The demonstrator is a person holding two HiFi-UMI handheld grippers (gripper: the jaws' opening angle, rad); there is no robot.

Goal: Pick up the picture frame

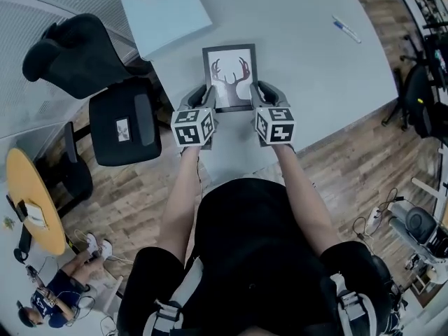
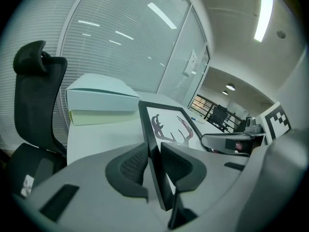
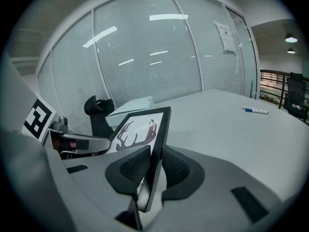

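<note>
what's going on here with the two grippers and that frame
A person holds a gripper in each hand. The left gripper and the right gripper are each shut on a side edge of the antler-print picture frame, fingers pressing its front and back. The frame looks raised off the grey table. A white box and a pen lie untouched farther back.

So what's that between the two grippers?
The frame: left gripper grips one side, right gripper the other. The head view shows it.
</note>
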